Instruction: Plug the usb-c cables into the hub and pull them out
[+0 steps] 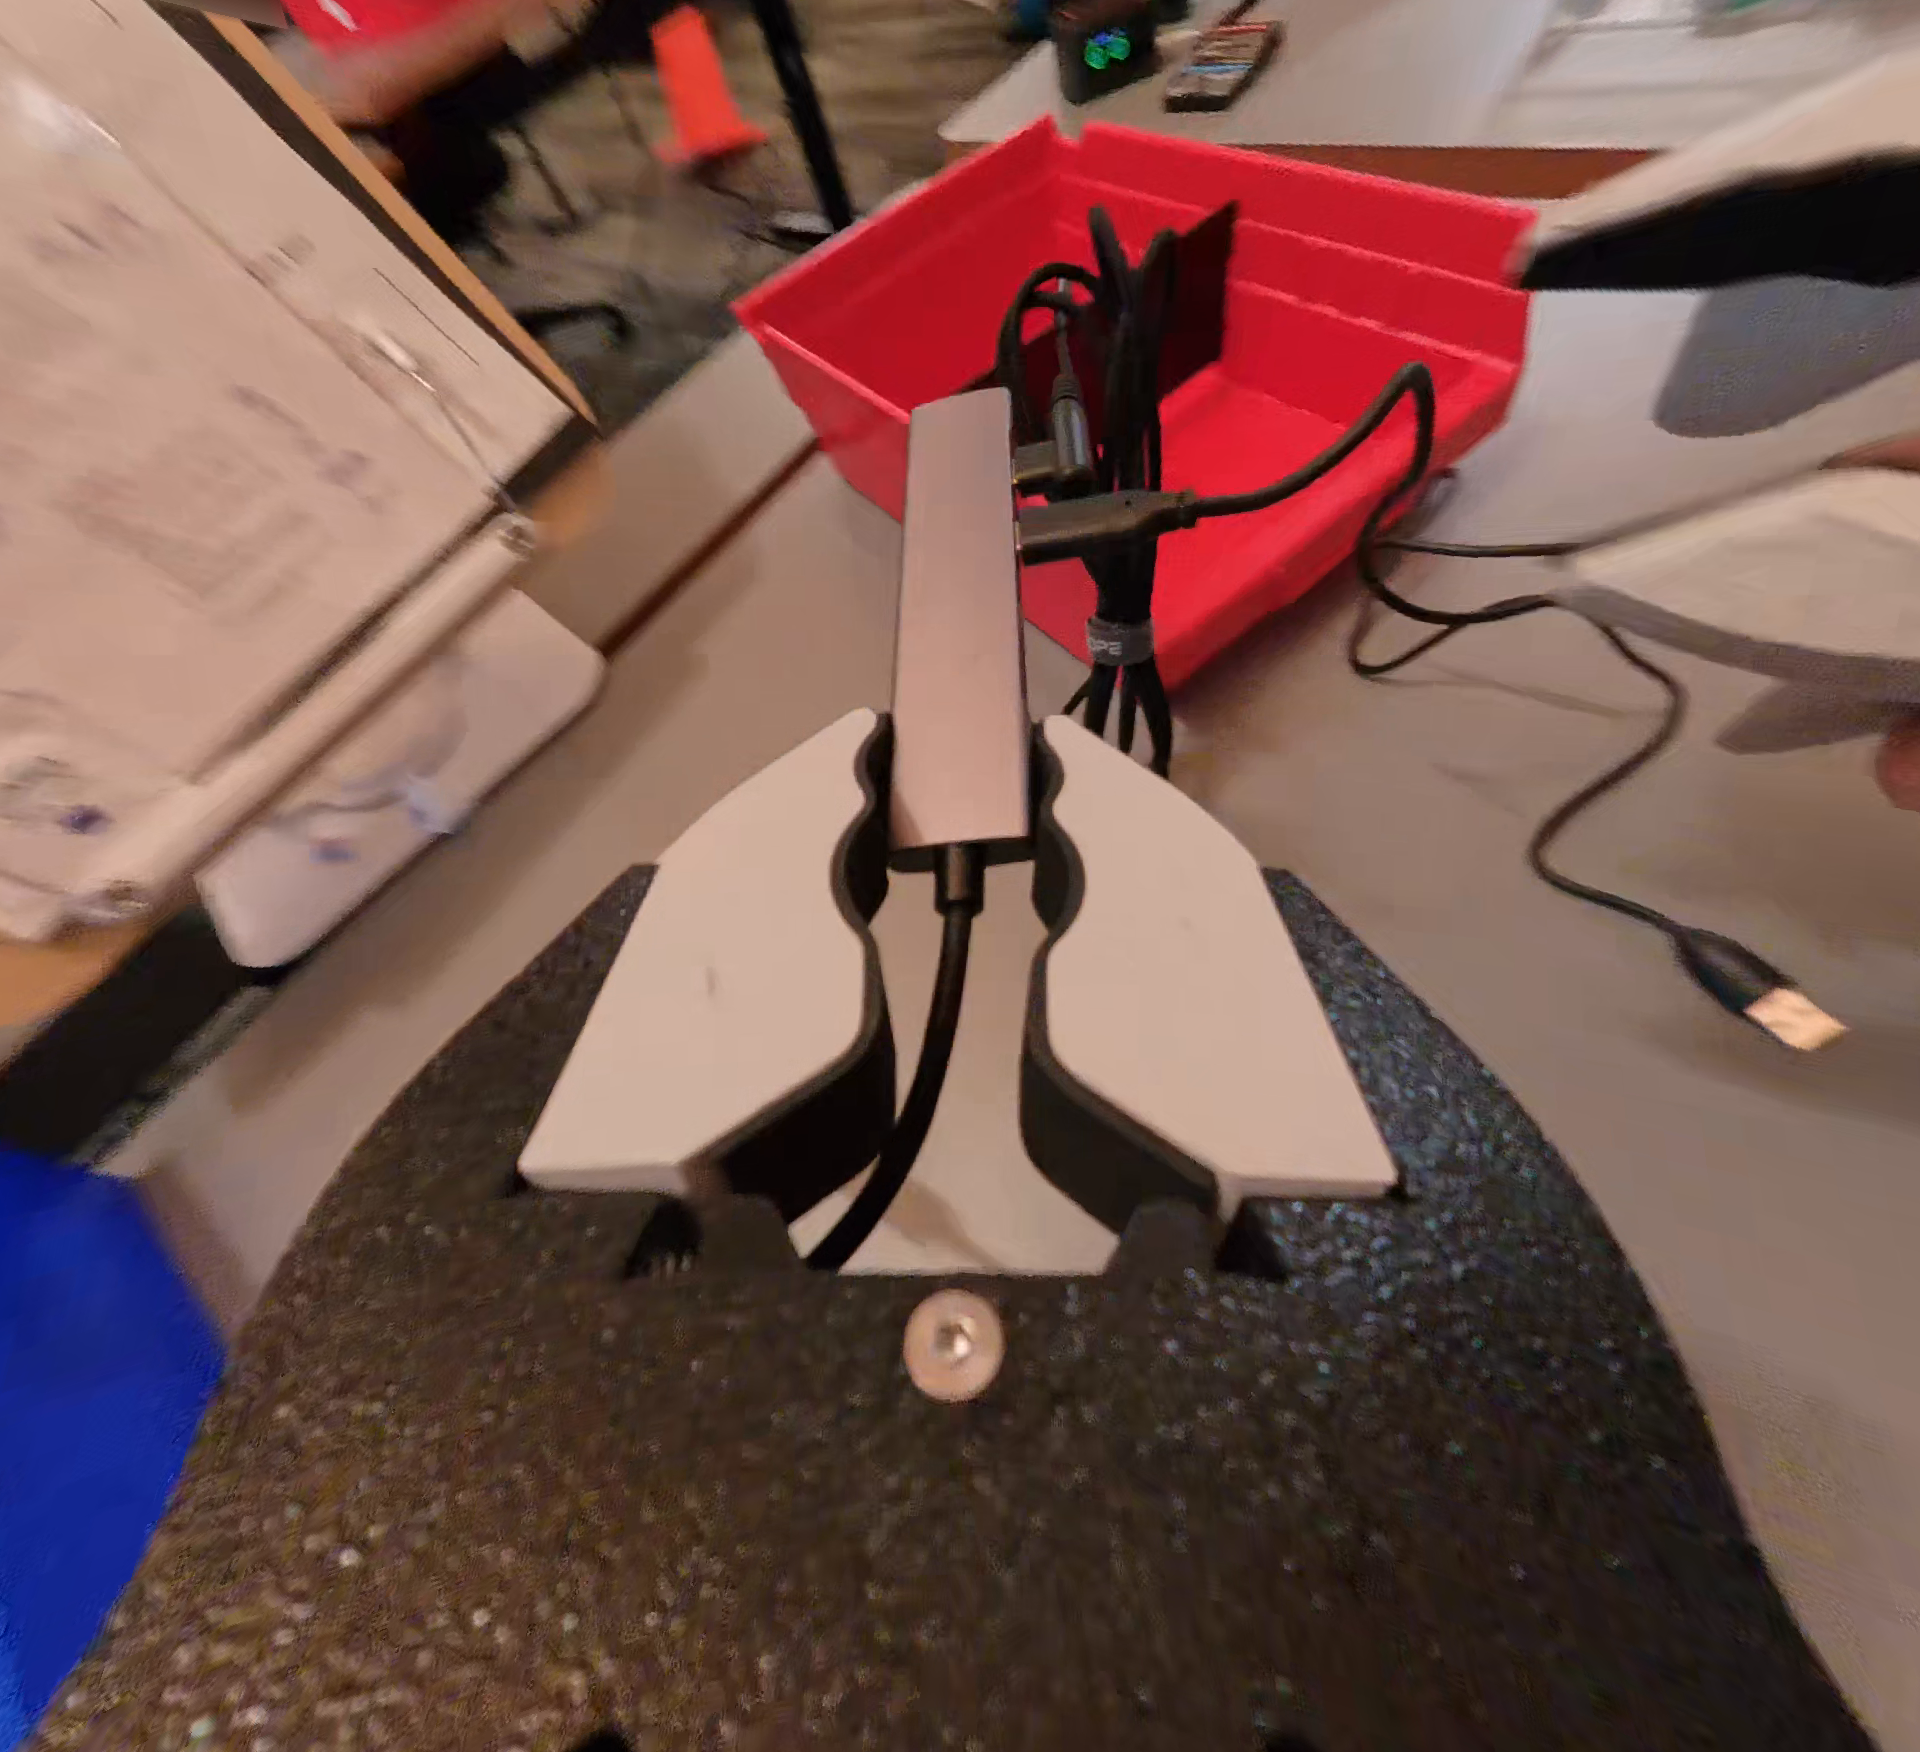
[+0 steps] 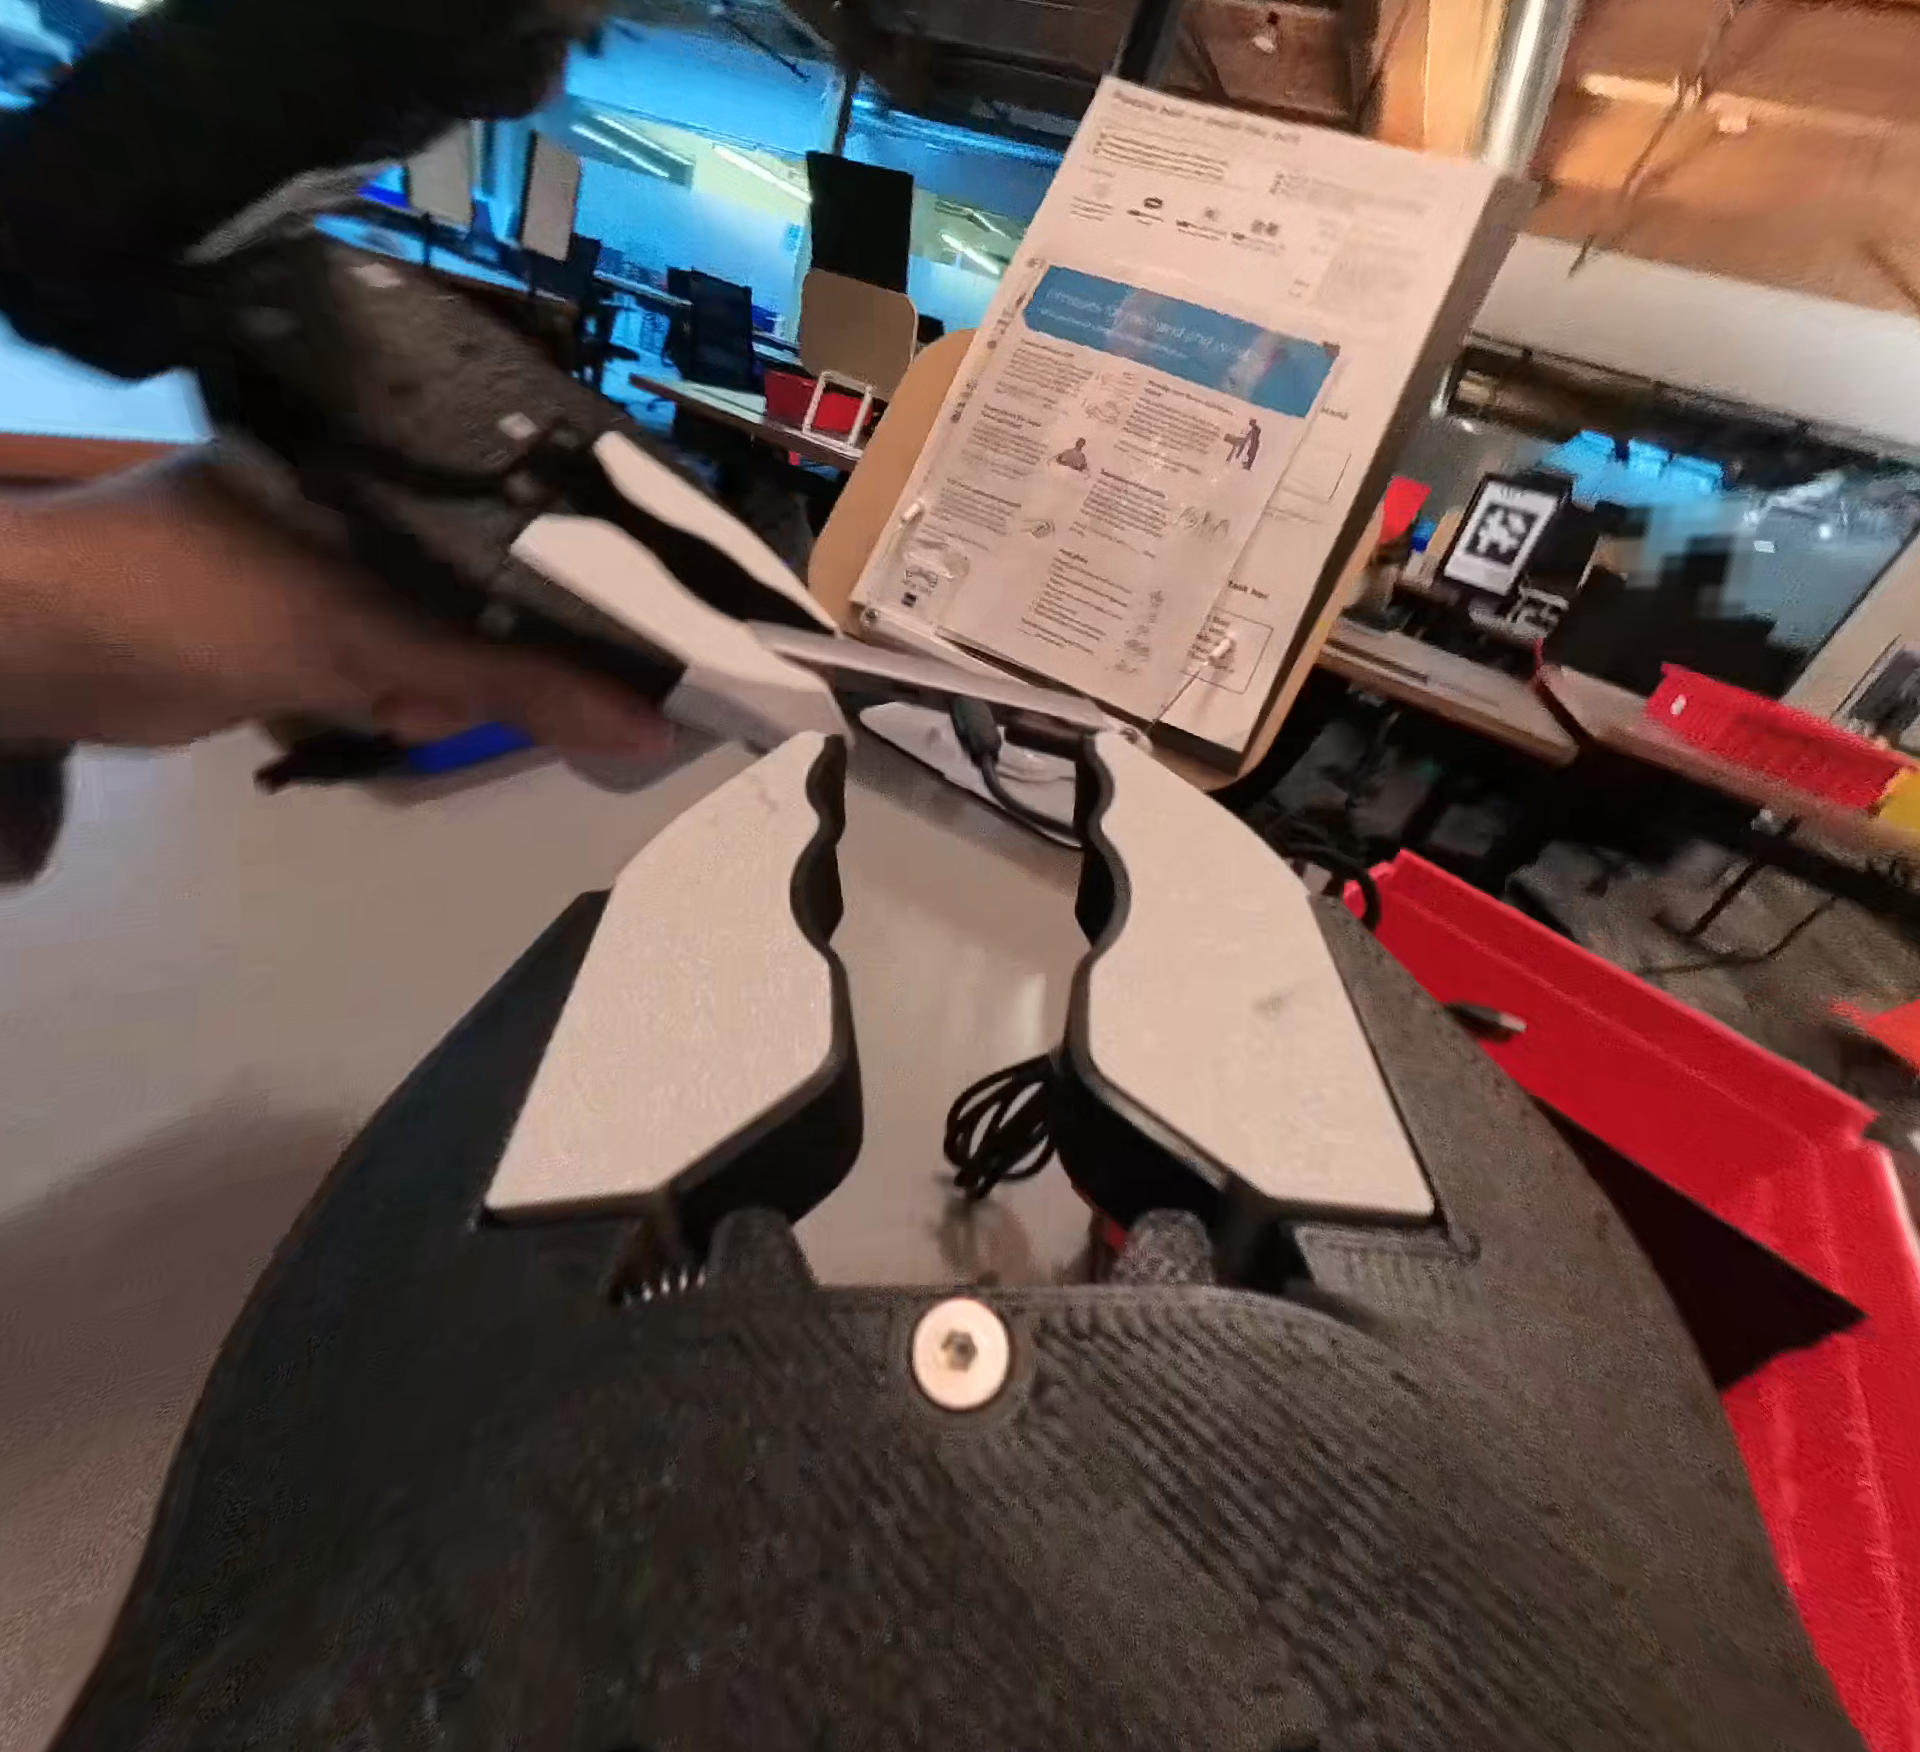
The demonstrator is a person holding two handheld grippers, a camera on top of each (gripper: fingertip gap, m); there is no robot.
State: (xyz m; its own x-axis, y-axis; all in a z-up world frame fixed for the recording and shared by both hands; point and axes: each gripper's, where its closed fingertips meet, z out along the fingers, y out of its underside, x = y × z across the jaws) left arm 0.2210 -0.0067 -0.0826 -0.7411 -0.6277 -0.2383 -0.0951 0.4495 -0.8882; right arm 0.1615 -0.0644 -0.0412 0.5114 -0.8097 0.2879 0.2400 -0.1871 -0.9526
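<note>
My left gripper (image 1: pixel 956 746) is shut on the near end of a slim grey hub (image 1: pixel 961 601) and holds it above the table. The hub's own black cable (image 1: pixel 935 996) runs back between the fingers. Two black USB-C plugs (image 1: pixel 1101 520) sit in the hub's right side, and their cables trail into the red bin (image 1: pixel 914 320). My right gripper (image 2: pixel 961 767) is open and empty, close to the hub (image 2: pixel 914 668). The left gripper (image 2: pixel 675 580) shows in the right wrist view, holding the hub. One right finger (image 1: pixel 1766 164) shows blurred at the left view's right edge.
A loose black cable with a USB-A plug (image 1: pixel 1787 1016) lies on the grey table at the right. A coiled black cable (image 2: pixel 997 1131) lies under my right gripper. A paper-covered display stand (image 2: pixel 1143 455) stands behind the hub. The red bin (image 2: pixel 1662 1131) is at the right. Spacing between my two grippers at the tips: around 10 cm.
</note>
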